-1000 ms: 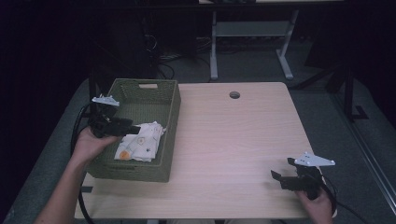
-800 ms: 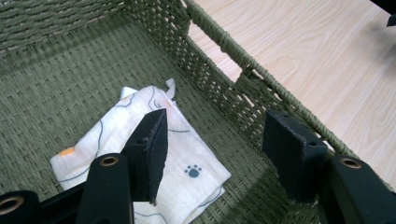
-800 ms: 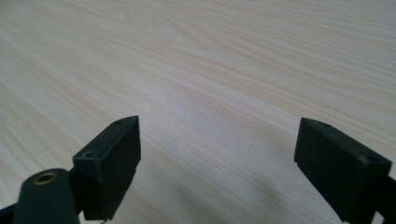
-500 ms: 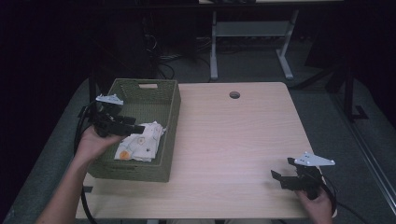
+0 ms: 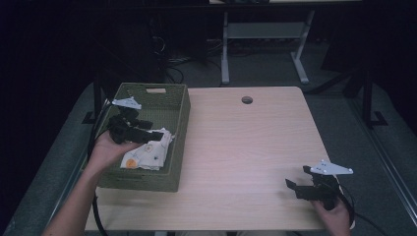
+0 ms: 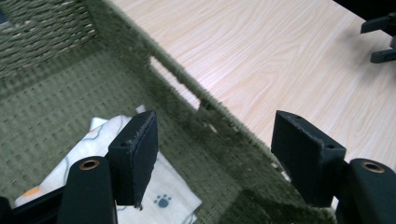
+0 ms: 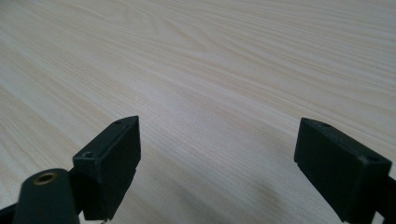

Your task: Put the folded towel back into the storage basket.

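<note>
My left gripper [image 5: 147, 134] rose off the white cloth [image 5: 147, 155] in the green basket [image 5: 178, 105] and drifted toward the basket's far end. Its jaws had just been opening, with nothing between my fingers [image 6: 135, 158], and the cloth lay uncovered.

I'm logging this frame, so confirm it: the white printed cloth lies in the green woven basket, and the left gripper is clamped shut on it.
One thing is wrong: the left gripper is not clamped on the cloth. In the left gripper view its fingers stand wide apart above the cloth, having just been opening, with nothing pressed between them. The white printed cloth does lie in the green woven basket.
</note>
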`<state>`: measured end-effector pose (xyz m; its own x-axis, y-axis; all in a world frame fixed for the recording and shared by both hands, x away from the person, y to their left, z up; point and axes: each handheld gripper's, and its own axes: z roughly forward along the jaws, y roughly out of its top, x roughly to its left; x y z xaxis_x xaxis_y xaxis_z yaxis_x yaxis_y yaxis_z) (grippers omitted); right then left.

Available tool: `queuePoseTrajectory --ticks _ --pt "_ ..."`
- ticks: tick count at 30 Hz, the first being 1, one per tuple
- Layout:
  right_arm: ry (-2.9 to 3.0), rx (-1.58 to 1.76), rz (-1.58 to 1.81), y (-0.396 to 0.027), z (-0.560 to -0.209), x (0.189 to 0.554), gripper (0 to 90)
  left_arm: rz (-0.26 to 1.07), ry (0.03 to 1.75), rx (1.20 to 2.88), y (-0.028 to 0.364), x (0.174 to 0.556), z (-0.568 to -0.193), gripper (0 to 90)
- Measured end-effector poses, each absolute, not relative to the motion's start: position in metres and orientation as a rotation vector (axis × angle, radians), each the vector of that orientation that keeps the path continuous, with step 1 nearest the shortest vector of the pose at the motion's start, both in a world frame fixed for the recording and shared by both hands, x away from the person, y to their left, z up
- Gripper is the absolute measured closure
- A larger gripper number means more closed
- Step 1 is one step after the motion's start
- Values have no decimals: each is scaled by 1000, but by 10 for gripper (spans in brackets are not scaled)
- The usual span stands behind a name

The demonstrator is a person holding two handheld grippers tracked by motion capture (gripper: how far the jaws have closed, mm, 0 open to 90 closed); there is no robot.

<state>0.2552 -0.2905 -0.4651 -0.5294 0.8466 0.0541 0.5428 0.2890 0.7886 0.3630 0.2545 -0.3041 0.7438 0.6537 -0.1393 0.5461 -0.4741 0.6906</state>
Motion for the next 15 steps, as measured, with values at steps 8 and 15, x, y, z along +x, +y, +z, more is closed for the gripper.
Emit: queuePoseTrajectory --ticks 8,15 --pt "2188 1252 1115 -291 -465 255 143 177 867 2195 237 361 -302 321" --pt "2186 1253 1116 -291 -464 255 143 182 864 2192 226 360 -300 292"
